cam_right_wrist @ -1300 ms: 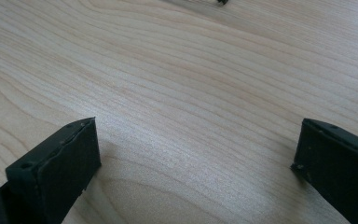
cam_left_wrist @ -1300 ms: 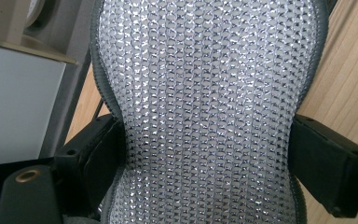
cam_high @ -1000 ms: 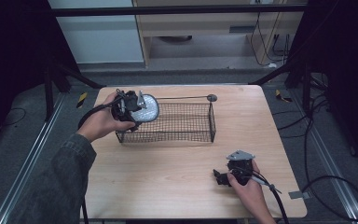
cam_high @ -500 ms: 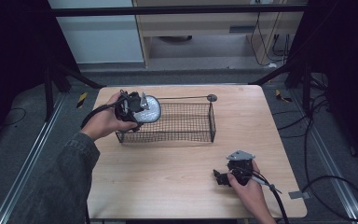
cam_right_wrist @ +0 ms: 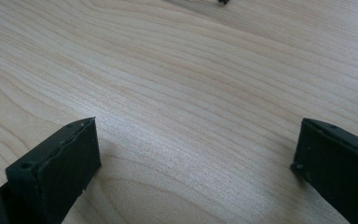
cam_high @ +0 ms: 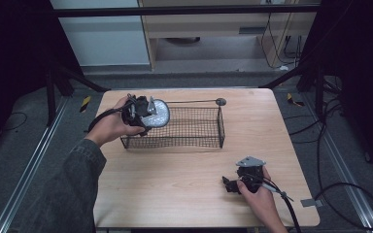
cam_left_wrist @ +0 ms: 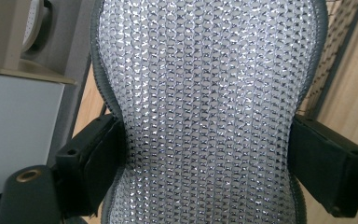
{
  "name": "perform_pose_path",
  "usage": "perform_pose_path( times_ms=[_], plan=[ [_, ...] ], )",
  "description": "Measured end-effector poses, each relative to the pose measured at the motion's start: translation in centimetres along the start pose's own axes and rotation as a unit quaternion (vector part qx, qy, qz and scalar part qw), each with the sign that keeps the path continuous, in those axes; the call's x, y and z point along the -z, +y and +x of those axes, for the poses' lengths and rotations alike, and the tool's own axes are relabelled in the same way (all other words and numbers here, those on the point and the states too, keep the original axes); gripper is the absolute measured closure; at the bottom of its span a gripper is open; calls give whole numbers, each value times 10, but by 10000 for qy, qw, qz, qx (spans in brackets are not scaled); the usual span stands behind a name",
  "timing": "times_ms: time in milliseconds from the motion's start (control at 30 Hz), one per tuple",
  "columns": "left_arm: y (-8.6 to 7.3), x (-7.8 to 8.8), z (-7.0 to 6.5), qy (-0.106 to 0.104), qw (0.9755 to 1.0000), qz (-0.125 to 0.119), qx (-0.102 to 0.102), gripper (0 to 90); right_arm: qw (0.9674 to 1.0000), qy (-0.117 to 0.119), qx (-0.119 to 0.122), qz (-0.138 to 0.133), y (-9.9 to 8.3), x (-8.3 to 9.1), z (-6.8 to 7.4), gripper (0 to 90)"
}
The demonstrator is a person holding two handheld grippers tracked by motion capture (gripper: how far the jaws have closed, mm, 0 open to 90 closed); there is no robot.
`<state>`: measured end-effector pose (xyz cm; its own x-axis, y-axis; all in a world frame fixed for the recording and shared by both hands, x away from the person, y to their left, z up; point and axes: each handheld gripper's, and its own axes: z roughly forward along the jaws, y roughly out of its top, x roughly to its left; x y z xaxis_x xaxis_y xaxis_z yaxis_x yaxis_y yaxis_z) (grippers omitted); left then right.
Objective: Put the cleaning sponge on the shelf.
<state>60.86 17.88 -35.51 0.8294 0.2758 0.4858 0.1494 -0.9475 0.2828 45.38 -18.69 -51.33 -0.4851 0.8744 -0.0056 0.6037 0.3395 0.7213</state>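
Note:
A round silver mesh pad [cam_high: 159,113] with a grey hem hangs over the left end of the black wire basket [cam_high: 194,141]. My left gripper [cam_high: 144,112] is shut on the pad, whose woven face [cam_left_wrist: 205,107] is pinched between both jaws in the left gripper view. My right gripper [cam_high: 229,184] rests low over the table [cam_high: 175,174] near its front right corner. Its jaws stand wide open, with bare wood [cam_right_wrist: 191,116] between them.
The basket stands at the back middle of the table, with a long thin handle ending in a round knob [cam_high: 220,101] along its far rim. Cables [cam_high: 320,194] trail on the floor to the right. Metal rails run along both sides.
My left gripper has carried the pad a little to the right, over the basket's left end. The right gripper has stayed still.

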Motion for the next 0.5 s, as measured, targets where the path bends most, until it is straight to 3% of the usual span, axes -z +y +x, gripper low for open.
perform_pose_path(
  times_ms=[200, 500],
  plan=[
    [2, -7, 7, -43, 10000, -14, 0, 136, 10000, 3, 3, -1, 0, 0, 0, 6],
    [2, -20, 6, -144, 9999, 11, -30, 136, 10000, 3, 3, 0, 0, 0, 0, 5]
  ],
)
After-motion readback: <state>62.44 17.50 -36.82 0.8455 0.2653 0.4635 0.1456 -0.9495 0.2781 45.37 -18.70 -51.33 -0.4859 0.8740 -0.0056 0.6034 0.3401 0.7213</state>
